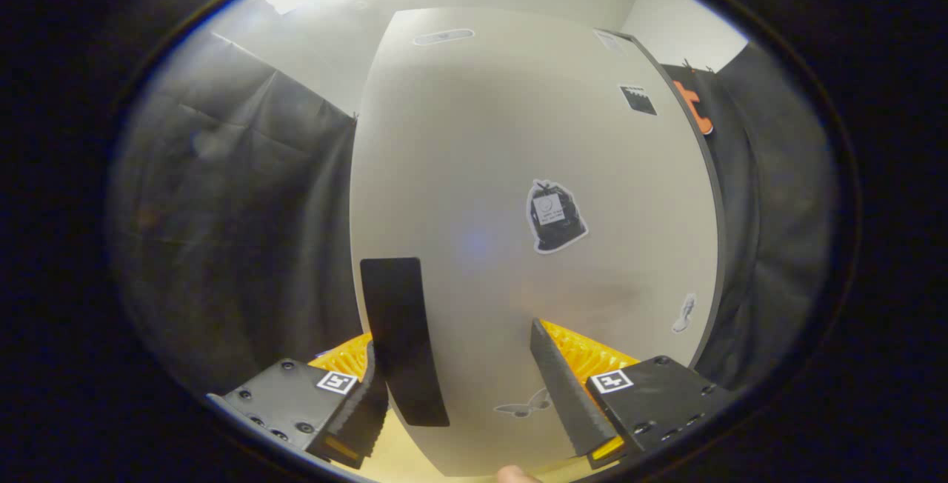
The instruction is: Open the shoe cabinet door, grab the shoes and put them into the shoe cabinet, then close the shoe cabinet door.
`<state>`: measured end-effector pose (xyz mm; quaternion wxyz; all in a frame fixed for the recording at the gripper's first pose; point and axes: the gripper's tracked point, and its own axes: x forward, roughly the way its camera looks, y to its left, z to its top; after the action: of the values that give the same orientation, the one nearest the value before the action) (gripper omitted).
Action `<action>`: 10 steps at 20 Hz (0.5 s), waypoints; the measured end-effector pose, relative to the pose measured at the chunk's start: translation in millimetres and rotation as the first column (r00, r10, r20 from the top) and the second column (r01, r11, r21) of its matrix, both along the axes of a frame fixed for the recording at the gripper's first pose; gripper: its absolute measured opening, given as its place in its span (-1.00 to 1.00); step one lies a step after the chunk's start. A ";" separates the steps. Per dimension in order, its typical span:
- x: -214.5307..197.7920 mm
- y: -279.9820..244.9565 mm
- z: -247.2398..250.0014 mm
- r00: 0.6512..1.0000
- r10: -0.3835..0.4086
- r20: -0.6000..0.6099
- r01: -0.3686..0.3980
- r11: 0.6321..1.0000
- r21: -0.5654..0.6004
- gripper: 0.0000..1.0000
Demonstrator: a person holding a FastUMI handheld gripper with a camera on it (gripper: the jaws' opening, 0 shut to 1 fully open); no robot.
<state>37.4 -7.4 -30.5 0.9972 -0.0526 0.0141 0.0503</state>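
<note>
The pale shoe cabinet door [518,172] stands very close in front of me, with several stickers on it, among them a black bag-shaped one [554,216]. A black handle strip [404,338] runs down the door near its left edge. My gripper [463,394] is open, its fingers spread wide against the door. The handle lies between them, right beside the left finger [363,401]; the right finger [566,387] is well apart from it. Nothing is gripped. I cannot tell whether the door is ajar.
Black cloth hangs to the left [244,231] and right [770,231] of the cabinet. A dark edge [712,201] runs down the door's right side. Pale floor [400,453] and a fingertip [515,474] show below the fingers.
</note>
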 end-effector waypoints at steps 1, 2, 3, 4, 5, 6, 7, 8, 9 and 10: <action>1.3 -0.9 -0.4 1.000 -0.009 0.006 0.009 1.000 -0.006 0.96; 3.3 -2.1 0.3 1.000 -0.017 0.011 0.017 1.000 -0.009 0.96; 5.0 -2.5 0.7 1.000 -0.024 0.017 0.024 1.000 -0.011 0.97; 7.6 -1.8 1.2 0.999 -0.031 0.023 0.032 0.999 -0.017 0.97; 11.3 -8.7 2.6 0.999 -0.039 0.028 0.039 0.999 -0.020 0.98; 15.3 -6.6 0.4 0.998 -0.046 0.031 0.046 0.999 -0.023 0.98; 17.3 -5.9 0.1 0.998 -0.052 0.034 0.053 0.998 -0.026 0.99; 20.6 -4.7 -0.2 0.998 -0.058 0.037 0.059 0.998 -0.028 1.00; 23.8 -5.6 -1.0 0.997 -0.060 0.038 0.061 0.998 -0.029 1.00; 26.7 -4.3 -1.5 0.997 -0.061 0.036 0.062 0.998 -0.029 1.00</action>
<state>64.1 -11.8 -32.1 0.9975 -0.0680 -0.0011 0.0182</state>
